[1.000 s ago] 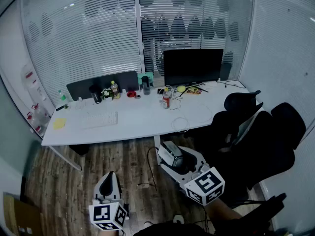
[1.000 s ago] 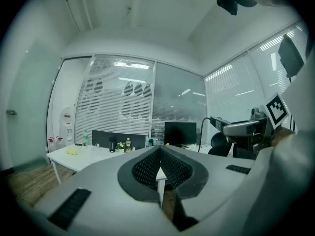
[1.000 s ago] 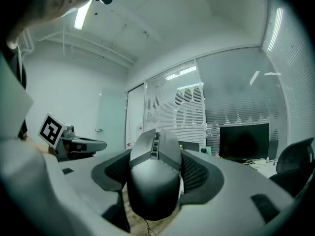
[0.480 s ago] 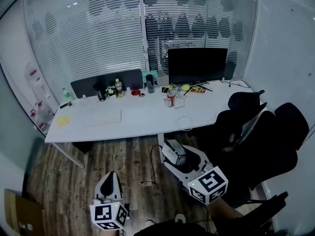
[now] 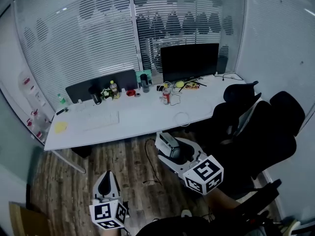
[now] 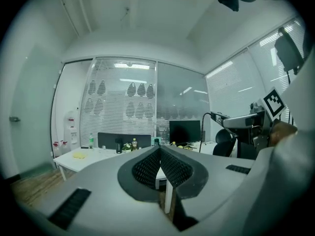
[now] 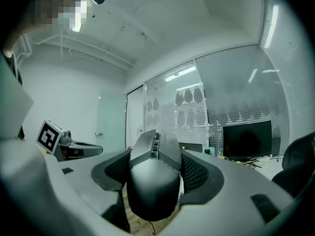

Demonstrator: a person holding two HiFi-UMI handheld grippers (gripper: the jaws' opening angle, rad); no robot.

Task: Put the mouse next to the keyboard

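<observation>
The right gripper (image 7: 156,173) stood with its jaws fairly wide, both pads pressed on the flanks of one dark mouse (image 7: 152,191), which filled the gap between them with its wheel and buttons facing up. In the head view that gripper (image 5: 166,145) hung over the wooden floor (image 5: 123,166) with the mouse (image 5: 169,146) in its grip, in front of the desk and well apart from the keyboard (image 5: 100,118). The left gripper (image 6: 160,154) was closed down to nothing, its two ribbed pads meeting at the tips with no object between them (it was low at the left of the head view (image 5: 107,182), also over the floor). Counted: two grippers, each carrying one marker cube, the left (image 5: 108,215) and the right (image 5: 203,175); one mouse; one white keyboard lying on the left part of the one white desk (image 5: 142,124); one dark monitor (image 5: 189,62) at the desk's far edge; one yellow note (image 5: 60,127) near the desk's left end; one red can (image 5: 166,98) near the monitor. Dark office chairs (image 5: 256,127) crowded the right side, too merged to count.
</observation>
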